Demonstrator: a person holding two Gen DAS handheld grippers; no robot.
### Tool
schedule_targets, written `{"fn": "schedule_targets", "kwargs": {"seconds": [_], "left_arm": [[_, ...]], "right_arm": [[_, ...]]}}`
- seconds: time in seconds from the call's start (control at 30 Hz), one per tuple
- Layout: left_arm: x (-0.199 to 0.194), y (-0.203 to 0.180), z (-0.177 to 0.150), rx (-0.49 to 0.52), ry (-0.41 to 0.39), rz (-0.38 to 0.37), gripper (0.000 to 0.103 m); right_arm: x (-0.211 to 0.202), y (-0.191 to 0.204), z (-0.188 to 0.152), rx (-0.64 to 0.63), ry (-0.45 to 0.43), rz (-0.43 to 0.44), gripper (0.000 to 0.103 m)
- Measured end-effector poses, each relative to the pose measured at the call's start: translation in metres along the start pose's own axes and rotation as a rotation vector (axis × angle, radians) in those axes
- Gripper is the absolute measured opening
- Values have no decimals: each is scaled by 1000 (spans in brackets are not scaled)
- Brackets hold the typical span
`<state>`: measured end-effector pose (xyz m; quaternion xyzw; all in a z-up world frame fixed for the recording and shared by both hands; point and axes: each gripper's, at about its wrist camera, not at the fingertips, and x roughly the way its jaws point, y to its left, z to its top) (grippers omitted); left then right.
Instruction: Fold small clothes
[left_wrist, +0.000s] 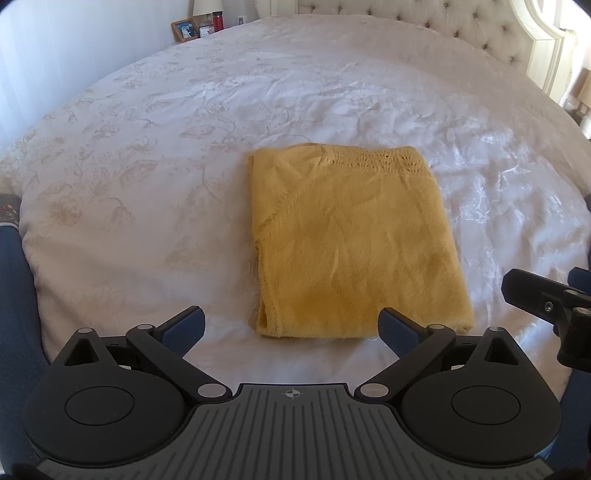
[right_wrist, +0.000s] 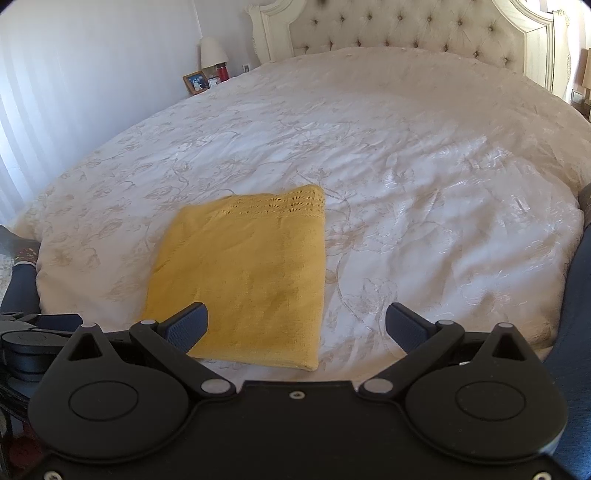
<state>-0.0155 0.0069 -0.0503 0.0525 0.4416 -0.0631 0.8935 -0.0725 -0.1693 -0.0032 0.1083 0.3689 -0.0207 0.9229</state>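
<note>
At the centre of the left wrist view, a folded yellow knit garment (left_wrist: 351, 243) is seen lying flat on the white floral bedspread (left_wrist: 147, 147), its openwork band at the far edge. In the right wrist view the same garment (right_wrist: 243, 273) is shown left of centre, its near edge at the lower middle of the frame. The left gripper (left_wrist: 291, 328) is held above the bed with jaws spread wide and nothing gripped. The right gripper (right_wrist: 297, 325) is likewise wide open and empty. A tufted headboard (right_wrist: 406, 29) is seen at the top, and a framed photo (right_wrist: 195, 82) and lamp (right_wrist: 213, 51) at the upper left.
</note>
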Motion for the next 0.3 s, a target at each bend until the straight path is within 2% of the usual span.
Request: {"fn": "schedule_targets", "kwargs": {"seconds": [0.3], "left_arm": [[1,0,0,2,0,1,102]], "right_arm": [[1,2,0,2,3,5,102]]}}
